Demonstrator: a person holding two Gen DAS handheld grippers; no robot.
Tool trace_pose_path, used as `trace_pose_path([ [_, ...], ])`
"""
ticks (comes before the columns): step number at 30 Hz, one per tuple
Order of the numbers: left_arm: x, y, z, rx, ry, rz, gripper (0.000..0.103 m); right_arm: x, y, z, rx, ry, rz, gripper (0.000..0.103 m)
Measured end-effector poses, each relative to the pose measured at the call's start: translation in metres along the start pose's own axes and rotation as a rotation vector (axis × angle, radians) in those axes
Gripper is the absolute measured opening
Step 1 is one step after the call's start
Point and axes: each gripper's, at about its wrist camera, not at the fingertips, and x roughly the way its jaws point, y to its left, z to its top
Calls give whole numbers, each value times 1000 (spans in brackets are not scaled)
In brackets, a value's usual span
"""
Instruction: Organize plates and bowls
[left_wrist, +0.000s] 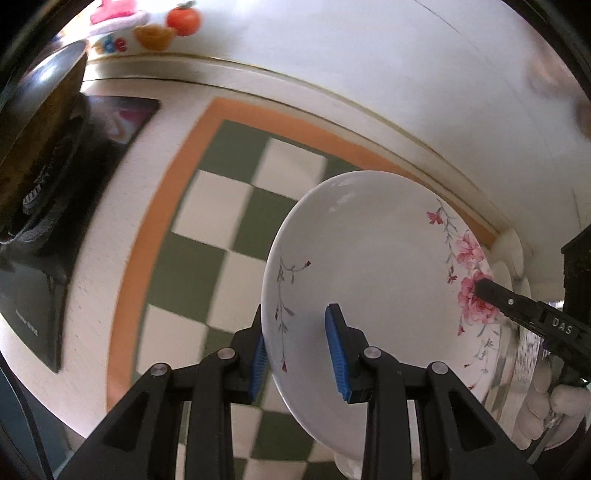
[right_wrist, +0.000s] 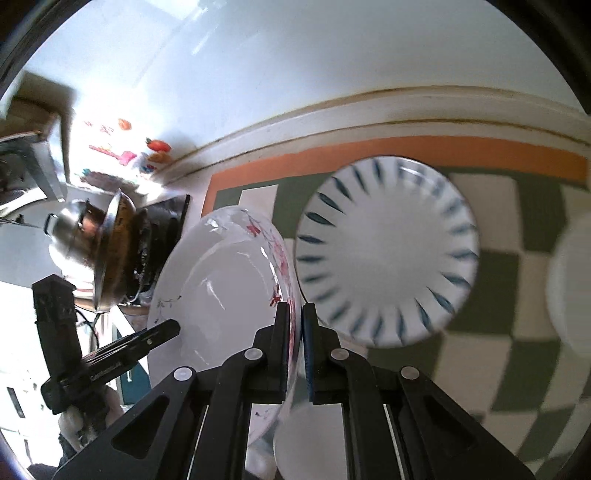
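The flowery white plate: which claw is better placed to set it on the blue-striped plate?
Probably the right claw: it pinches the white pink-flowered plate on the rim nearest the white blue-striped plate. The left claw grips the far rim.

Black tool (left_wrist: 297, 350) with blue ribbed pads, silver screws; seemingly white gloves (left_wrist: 554, 410).

You have the white floral plate (left_wrist: 369, 280) tilted up on edge, lifted clear of the checkered mat. The blue-streaked white plate (right_wrist: 388, 251) lies flat on that mat, just beside it.
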Motion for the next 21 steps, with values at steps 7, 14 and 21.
trace_pose_path([
  [7,7,-39,-46,98,58,-17,27,-57,-39,-67,49,-38,-17,8],
  [14,33,-62,-83,162,140,7,27,-64,-83,-131,113,-2,-38,8],
  [21,58,-79,-108,237,188,80,27,-45,-118,-171,165,55,-49,8],
])
